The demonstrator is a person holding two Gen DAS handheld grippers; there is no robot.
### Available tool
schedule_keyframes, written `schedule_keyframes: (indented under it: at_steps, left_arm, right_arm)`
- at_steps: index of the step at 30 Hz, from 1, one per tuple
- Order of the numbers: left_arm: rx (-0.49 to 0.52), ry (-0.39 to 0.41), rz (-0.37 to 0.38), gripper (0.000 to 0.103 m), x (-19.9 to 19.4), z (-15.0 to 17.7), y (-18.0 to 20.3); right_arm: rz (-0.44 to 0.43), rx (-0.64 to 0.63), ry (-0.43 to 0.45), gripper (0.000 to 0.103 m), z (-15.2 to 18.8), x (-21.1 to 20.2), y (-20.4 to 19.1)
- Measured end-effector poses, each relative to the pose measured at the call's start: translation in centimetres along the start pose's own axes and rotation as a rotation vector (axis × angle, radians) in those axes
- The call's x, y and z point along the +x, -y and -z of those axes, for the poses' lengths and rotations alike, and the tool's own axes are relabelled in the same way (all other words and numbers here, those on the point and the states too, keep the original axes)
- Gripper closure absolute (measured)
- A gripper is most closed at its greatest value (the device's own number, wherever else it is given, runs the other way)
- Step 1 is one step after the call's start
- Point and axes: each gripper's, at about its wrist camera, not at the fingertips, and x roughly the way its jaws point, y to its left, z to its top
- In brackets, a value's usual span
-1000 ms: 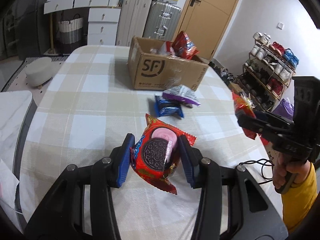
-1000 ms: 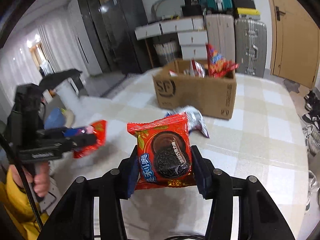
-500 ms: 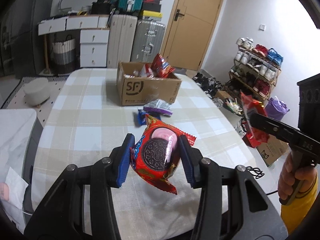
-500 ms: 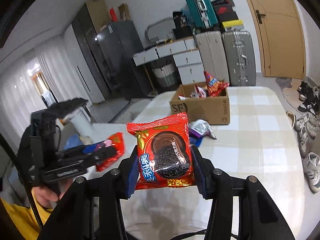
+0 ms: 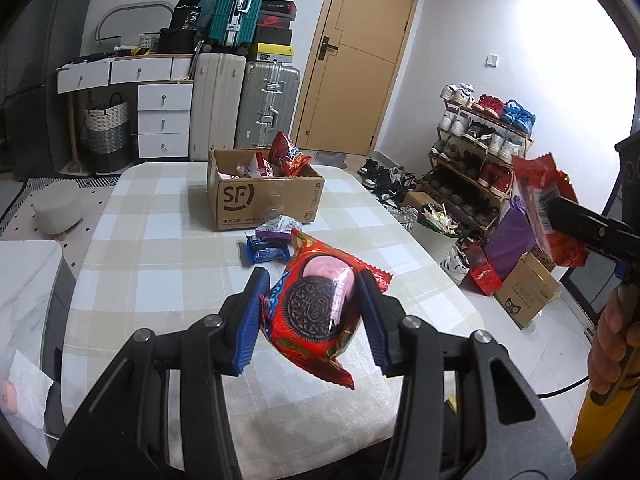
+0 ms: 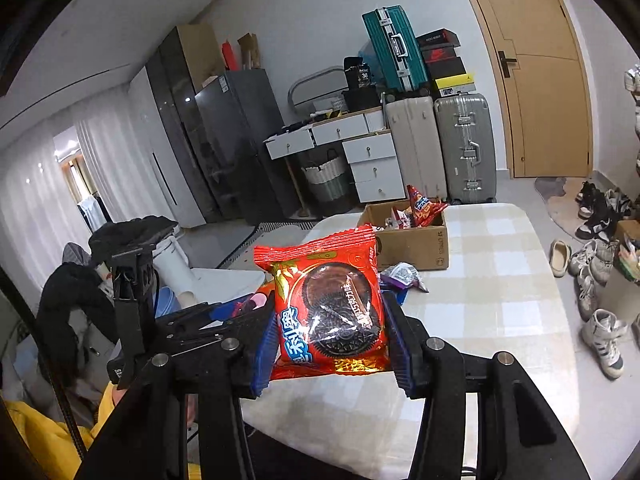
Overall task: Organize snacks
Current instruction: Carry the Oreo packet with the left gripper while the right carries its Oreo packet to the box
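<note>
My left gripper (image 5: 312, 322) is shut on a red Oreo packet with a pink picture (image 5: 318, 312), held in the air above the near end of the checked table (image 5: 160, 248). In the right wrist view my right gripper (image 6: 330, 334) is shut on a second red Oreo packet (image 6: 330, 304), also lifted well above the table (image 6: 500, 280). The same packet (image 5: 548, 208) shows at the right edge of the left wrist view. An open cardboard box (image 5: 264, 196) with snack bags in it stands at the far end. A purple packet (image 5: 278, 227) and a blue one (image 5: 266, 252) lie in front of it.
The left gripper's body (image 6: 136, 312) hangs at the left of the right wrist view, with a yellow sleeve (image 6: 44, 436) below. Suitcases (image 5: 264, 108), drawers (image 5: 162, 120) and a door (image 5: 360, 60) line the far wall. A shoe rack (image 5: 480, 148) stands right of the table.
Both grippers have risen and drawn back from the box with their packets still held. The box and loose packets look smaller and farther off now.
</note>
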Motion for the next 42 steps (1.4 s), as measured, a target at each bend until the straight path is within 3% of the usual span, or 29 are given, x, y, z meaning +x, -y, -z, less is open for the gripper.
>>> schedule_keyframes:
  at_steps: [8, 19, 26, 30, 37, 42]
  left_arm:
    - [-0.013, 0.016, -0.089, 0.061, 0.7, -2.4, -1.6]
    - [-0.036, 0.003, -0.176, 0.061, 7.8, -10.8, -5.7]
    - [-0.033, -0.041, -0.202, 0.061, 16.0, -17.1, -7.8]
    - [-0.089, -0.073, -0.149, 0.061, 21.1, -20.2, -9.9]
    - [-0.093, -0.116, -0.180, 0.061, 29.2, -23.6, -13.2]
    - [-0.109, -0.155, -0.181, 0.061, 36.1, -25.8, -15.7]
  right_arm:
    - [-0.010, -0.065, -0.036, 0.055, -2.4, 6.4, 1.0]
    - [-0.060, -0.092, -0.043, 0.055, -9.9, 16.3, 4.9]
    - [-0.071, -0.048, -0.066, 0.055, -14.7, 23.8, 9.0]
    - [-0.069, 0.006, -0.102, 0.055, -16.4, 29.1, 11.6]
    - [-0.044, 0.056, -0.166, 0.055, -16.7, 36.3, 15.1]
    - [-0.032, 0.061, -0.184, 0.055, -16.5, 39.3, 16.3]
